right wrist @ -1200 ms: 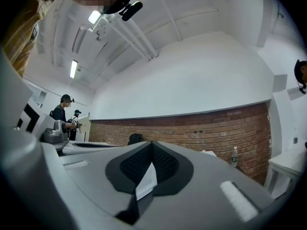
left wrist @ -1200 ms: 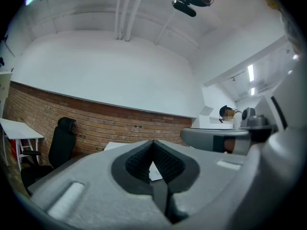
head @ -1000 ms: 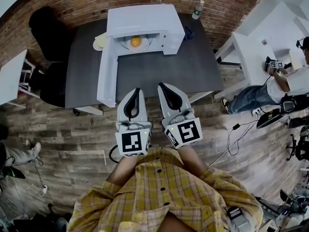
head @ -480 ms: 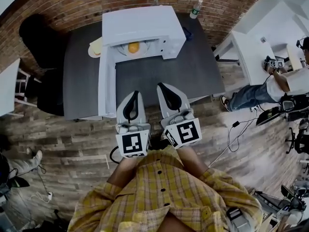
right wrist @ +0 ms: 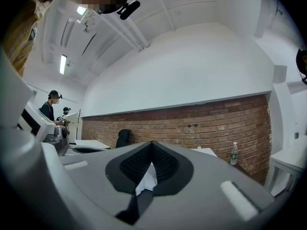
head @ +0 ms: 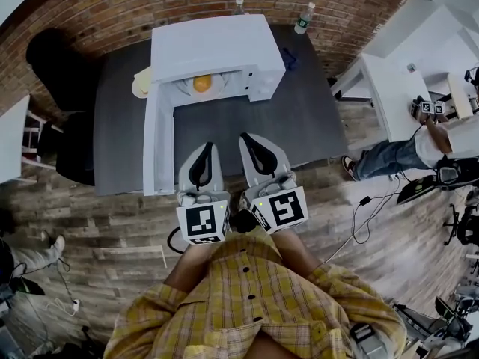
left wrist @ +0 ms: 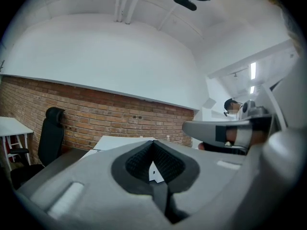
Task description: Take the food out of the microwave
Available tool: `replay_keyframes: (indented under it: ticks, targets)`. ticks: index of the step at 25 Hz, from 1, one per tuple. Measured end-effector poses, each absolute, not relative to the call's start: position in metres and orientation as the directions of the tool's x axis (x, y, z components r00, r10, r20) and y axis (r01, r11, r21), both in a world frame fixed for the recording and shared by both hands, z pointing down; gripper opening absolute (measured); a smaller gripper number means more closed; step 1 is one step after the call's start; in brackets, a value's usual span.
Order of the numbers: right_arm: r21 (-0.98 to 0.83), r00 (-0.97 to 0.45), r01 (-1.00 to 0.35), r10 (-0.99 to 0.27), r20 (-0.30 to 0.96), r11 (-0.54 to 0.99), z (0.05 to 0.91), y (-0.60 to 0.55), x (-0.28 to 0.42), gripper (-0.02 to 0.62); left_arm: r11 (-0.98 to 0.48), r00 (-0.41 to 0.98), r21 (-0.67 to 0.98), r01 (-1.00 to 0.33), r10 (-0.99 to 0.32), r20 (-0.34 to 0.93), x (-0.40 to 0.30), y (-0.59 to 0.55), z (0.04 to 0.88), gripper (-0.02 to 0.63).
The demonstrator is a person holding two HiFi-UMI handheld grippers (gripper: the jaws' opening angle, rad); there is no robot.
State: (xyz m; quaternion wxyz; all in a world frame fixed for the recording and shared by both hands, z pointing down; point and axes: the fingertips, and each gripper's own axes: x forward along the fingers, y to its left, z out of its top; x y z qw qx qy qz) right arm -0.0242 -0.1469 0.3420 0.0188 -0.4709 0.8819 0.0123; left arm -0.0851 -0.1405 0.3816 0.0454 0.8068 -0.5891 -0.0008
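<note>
**Desk:** What step is this?

**Photographer:** The approach, by my reading. The microwave (head: 213, 47) sits on a dark table (head: 299, 118), its door (head: 157, 144) swung fully open to the microwave's left. The left gripper (head: 206, 148) and right gripper (head: 248, 137) hover side by side in front of the microwave, pointing at its mouth. Both have their jaws pressed together with nothing between them.

**Desk:** And the food?

**Photographer:** Inside the microwave: a round orange food (head: 201, 83) resting on a pale plate (head: 218, 88), untouched.

**Desk:** Next move?

**Photographer:** Likely one gripper must spread its jaws, reach into the cavity and close on the plate's rim or the food, keeping clear of the door.

**Desk:** Anything else?

**Photographer:** A yellowish dish (head: 140, 84) just left of the microwave, contents unclear, and a bottle (head: 303, 17) behind its right corner.
</note>
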Motion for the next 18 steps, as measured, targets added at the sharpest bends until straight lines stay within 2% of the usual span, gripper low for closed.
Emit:
replay_keyframes:
  ticks: [6, 18]
  targets:
    - [-0.008, -0.564, -0.825, -0.825, -0.036, 0.565, 0.349, -0.173, -0.011, 0.003, -0.277, 0.281, 0.077, -0.958, -0.958, 0.056, -0.078, -0.169, 0.386, 0.0]
    - [-0.019, -0.587, -0.809, -0.809, -0.015, 0.587, 0.365, -0.201, 0.001, 0.003, -0.264, 0.296, 0.236, -0.935, -0.949, 0.11, -0.074, -0.217, 0.422, 0.0]
